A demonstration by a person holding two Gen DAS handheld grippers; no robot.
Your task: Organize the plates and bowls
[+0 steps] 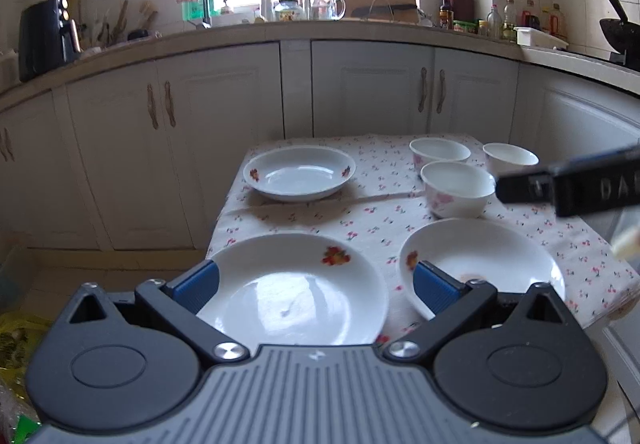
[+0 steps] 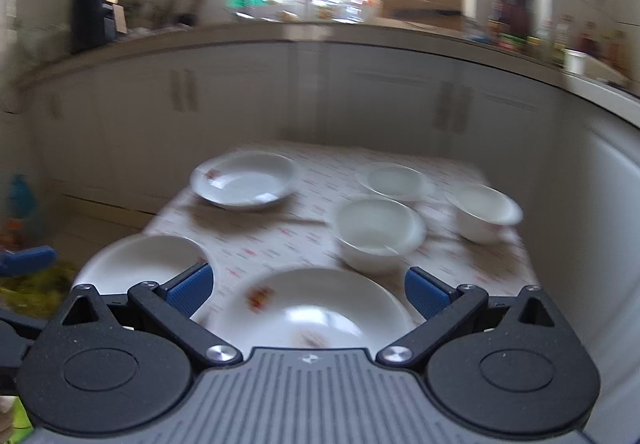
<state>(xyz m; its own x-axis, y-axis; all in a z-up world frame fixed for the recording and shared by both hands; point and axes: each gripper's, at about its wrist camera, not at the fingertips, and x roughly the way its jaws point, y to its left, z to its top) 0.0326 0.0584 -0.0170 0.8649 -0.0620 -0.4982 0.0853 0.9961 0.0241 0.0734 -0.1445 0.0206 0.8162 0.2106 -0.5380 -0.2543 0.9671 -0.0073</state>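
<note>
Left gripper [image 1: 316, 286]: jaws spread wide above the near-left plate [image 1: 296, 292], holding nothing.
Table: floral cloth [image 1: 360, 219] carrying three plates and three bowls.
Plates: far plate [image 1: 300, 172] at back left; near-right plate [image 1: 484, 264] beside the near-left one.
Bowls: pink-flowered bowl [image 1: 458, 188] in front of two others [image 1: 439, 151] [image 1: 510, 159].
Right edge: the other gripper's black finger [image 1: 568, 185] reaches in above the bowls.

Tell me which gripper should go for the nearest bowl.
Right, probably. The nearest bowl lies just ahead of the right gripper, whose jaws are open and empty. The left gripper, also open, faces the near left plate, further from that bowl.
</note>
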